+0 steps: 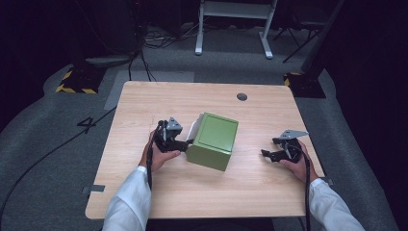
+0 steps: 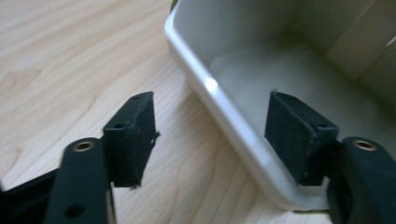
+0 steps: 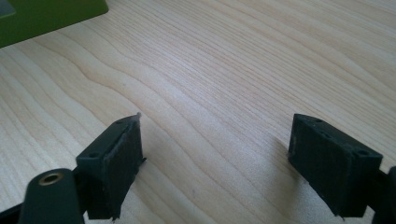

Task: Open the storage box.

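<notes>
Jaws on the left gripper are spread wide and straddle the white rim of the green box: in the left gripper view one jaw sits over bare wood outside the rim, the other inside the white cavity, neither visibly pressing the wall. Nothing held. Left hand wraps the gripper body, white sleeve behind it.

Box lies tipped on its side near the middle of the worktop, open white end facing the left gripper, green panel up.

Right gripper is well apart from the box, low over the wood near the right edge, held by the right hand. Its jaws are also wide open and empty; right gripper view has plain wood grain between them and a green box corner at top left.
</notes>
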### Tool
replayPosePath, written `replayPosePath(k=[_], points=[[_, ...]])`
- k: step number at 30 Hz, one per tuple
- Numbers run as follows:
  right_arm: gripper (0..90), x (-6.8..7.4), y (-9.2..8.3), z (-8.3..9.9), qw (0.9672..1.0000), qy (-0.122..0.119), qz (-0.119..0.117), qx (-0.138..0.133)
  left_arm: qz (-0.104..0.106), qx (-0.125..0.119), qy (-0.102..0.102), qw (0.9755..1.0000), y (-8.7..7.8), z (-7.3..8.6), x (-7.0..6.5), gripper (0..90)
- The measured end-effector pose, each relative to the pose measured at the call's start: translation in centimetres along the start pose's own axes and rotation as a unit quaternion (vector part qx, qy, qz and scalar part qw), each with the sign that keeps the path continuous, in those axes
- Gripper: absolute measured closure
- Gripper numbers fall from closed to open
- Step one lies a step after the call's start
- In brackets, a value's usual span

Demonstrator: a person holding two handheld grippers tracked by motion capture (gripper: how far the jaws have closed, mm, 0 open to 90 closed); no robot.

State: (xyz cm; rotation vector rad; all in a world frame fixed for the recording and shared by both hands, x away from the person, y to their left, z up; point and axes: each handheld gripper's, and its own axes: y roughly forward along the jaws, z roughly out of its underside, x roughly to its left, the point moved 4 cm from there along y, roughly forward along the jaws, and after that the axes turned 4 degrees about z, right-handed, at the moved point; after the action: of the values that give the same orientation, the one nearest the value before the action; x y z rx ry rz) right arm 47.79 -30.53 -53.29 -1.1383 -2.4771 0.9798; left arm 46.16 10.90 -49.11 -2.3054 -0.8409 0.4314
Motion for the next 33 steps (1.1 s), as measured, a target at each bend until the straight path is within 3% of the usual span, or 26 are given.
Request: replayPosePath(k=[2,4,13,16,21,29,33], points=[[17.7,0.0,0.0,0.0,1.0,0.0,0.0,0.0,0.011,-0.001,-0.005,0.9999,0.1,0.1,0.0,34.3],[17.7,0.0,0.0,0.0,1.0,0.0,0.0,0.0,0.014,0.003,0.006,0.9999,0.0,0.1,-0.1,37.8],[17.7,0.0,0.0,0.0,1.0,-0.001,-0.001,0.0,0.009,-0.001,0.008,0.9999,-0.8,0.5,0.8,50.8],[17.7,0.0,0.0,0.0,1.0,-0.001,-0.001,0.0,0.008,-0.001,-0.008,0.9999,-1.5,1.1,1.8,51.8],[17.6,0.0,0.0,0.0,1.0,-0.001,0.0,0.0,0.029,0.005,-0.027,0.9992,-1.8,2.0,3.1,51.6],[17.5,0.0,0.0,0.0,1.0,-0.001,0.0,0.0,0.006,-0.009,-0.048,0.9988,-2.9,2.8,4.6,51.7],[17.5,0.0,0.0,0.0,1.0,-0.002,0.0,0.0,-0.011,-0.015,-0.043,0.9989,-3.4,2.9,5.2,51.9]])
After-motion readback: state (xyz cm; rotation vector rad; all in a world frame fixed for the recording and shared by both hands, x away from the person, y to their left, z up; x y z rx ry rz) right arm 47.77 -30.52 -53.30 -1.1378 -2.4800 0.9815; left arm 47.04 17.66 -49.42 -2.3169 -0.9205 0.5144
